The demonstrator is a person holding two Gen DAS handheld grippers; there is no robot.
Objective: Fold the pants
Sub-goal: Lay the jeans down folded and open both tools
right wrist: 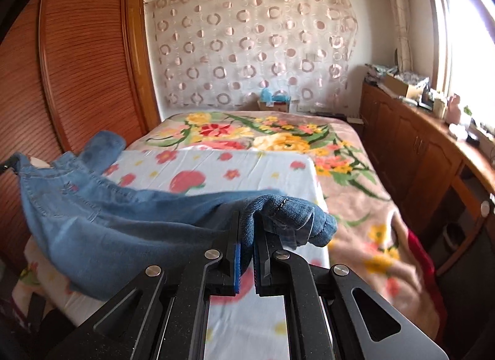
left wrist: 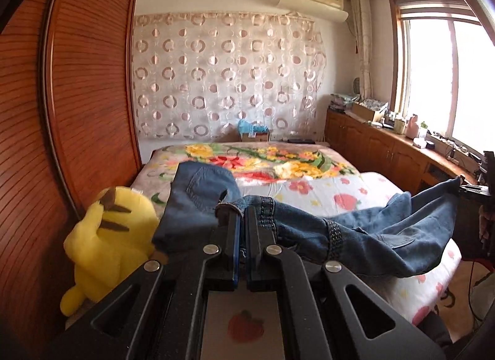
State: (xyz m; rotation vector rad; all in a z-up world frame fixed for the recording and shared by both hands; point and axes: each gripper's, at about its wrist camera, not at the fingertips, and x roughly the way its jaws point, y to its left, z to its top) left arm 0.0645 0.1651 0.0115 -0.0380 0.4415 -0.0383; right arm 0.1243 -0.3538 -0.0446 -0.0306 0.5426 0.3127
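Observation:
A pair of blue denim pants (left wrist: pixel 380 230) hangs stretched between my two grippers above the bed. My left gripper (left wrist: pixel 243 214) is shut on the elastic waistband end; the denim bunches over its fingers. My right gripper (right wrist: pixel 247 227) is shut on the other end of the pants (right wrist: pixel 123 223), whose fabric folds over the fingertips. In the left wrist view the pants run right to the other gripper (left wrist: pixel 470 188) at the frame edge. The middle of the pants sags toward the white strawberry-print sheet (right wrist: pixel 216 168).
A yellow plush toy (left wrist: pixel 108 236) sits at the bed's left edge beside a wooden louvred wardrobe (left wrist: pixel 77 97). A floral blanket (right wrist: pixel 355 205) covers the far and right side of the bed. A wooden cabinet (right wrist: pixel 417 149) with clutter runs along the right under the window.

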